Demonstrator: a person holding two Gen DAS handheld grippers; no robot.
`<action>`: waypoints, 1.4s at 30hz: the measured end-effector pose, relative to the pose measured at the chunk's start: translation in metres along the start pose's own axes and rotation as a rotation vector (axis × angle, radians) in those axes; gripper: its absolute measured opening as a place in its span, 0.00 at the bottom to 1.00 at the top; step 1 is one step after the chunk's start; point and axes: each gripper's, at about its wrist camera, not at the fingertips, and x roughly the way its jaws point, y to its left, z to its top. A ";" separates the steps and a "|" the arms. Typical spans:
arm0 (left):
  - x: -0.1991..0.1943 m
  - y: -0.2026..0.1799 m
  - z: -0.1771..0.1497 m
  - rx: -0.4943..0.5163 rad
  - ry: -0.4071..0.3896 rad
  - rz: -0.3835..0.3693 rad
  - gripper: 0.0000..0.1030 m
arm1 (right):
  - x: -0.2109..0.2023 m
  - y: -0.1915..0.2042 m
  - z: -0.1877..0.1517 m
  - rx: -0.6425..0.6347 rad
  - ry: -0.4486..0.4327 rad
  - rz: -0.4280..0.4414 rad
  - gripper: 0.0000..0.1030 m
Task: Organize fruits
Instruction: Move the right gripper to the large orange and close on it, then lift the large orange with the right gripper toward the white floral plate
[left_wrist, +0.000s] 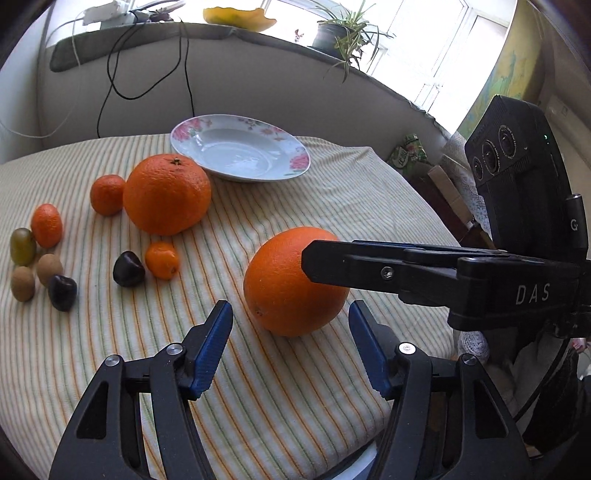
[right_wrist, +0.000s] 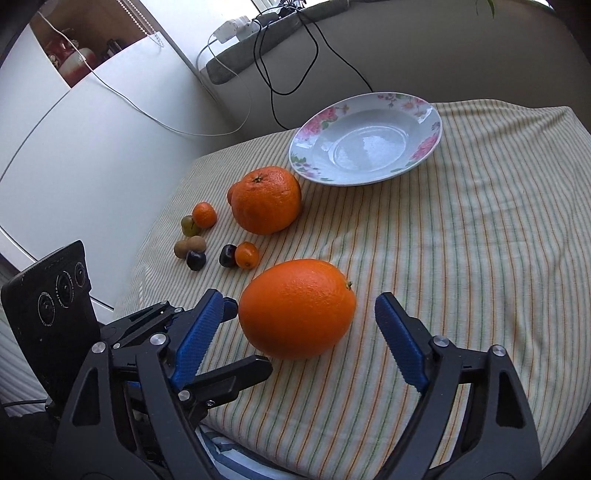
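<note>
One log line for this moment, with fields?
left claw: open | right claw: open, around near orange | plate: empty

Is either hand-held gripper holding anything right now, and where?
Nothing is held. Both the left hand-held gripper and the right are open around the near orange, not touching.

Open striped cloth (right_wrist: 480, 221) btwn near orange (right_wrist: 295, 308) and plate (right_wrist: 369, 138) (right side). Left blocked: big orange (right_wrist: 266, 199), small fruit cluster (right_wrist: 207, 243).

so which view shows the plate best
The right wrist view: the plate faces the camera more openly, showing its whole bowl and floral rim. The left wrist view shows it flatter and smaller, behind the big orange.
</note>
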 end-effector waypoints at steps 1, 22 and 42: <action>0.004 0.001 0.000 -0.002 0.005 -0.002 0.63 | 0.002 0.000 0.001 0.004 0.006 0.004 0.80; 0.018 0.005 0.007 -0.005 0.030 -0.064 0.56 | 0.024 -0.012 0.000 0.049 0.067 0.075 0.77; 0.028 0.003 0.005 0.020 0.045 -0.065 0.58 | 0.024 -0.009 0.000 0.027 0.064 0.061 0.77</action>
